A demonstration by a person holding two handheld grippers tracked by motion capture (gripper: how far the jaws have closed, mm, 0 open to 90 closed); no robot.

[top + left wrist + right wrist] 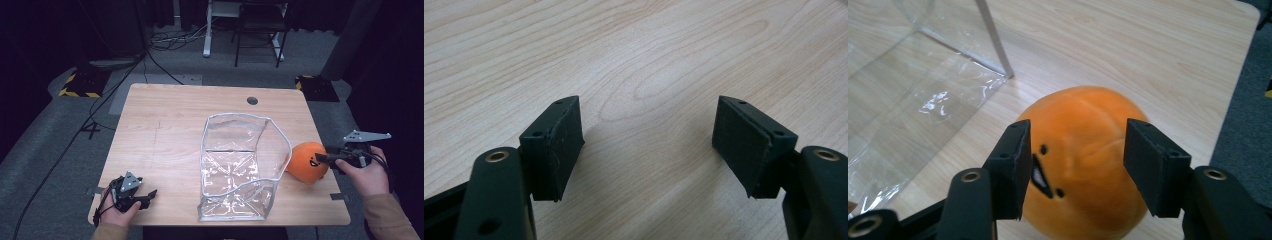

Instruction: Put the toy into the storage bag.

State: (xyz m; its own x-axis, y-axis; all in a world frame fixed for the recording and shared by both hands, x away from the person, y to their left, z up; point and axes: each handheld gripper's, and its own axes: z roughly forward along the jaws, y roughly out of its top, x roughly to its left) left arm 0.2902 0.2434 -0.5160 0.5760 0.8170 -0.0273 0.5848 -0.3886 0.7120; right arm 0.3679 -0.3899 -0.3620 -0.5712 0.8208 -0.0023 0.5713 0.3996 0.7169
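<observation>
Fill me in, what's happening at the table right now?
A person holds a gripper in each hand at a wooden table. The right gripper has its jaws open on either side of an orange plush toy near the table's right edge, not yet squeezing it. A clear plastic bag stands open in the middle, beside the toy. The left gripper is open over bare wood at the near left corner.

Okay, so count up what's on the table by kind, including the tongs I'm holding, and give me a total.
Clear plastic bags: 1
Orange plush toys: 1
Tongs: 2, the left tongs open over bare wood and the right tongs open around the plush
Total: 4
</observation>
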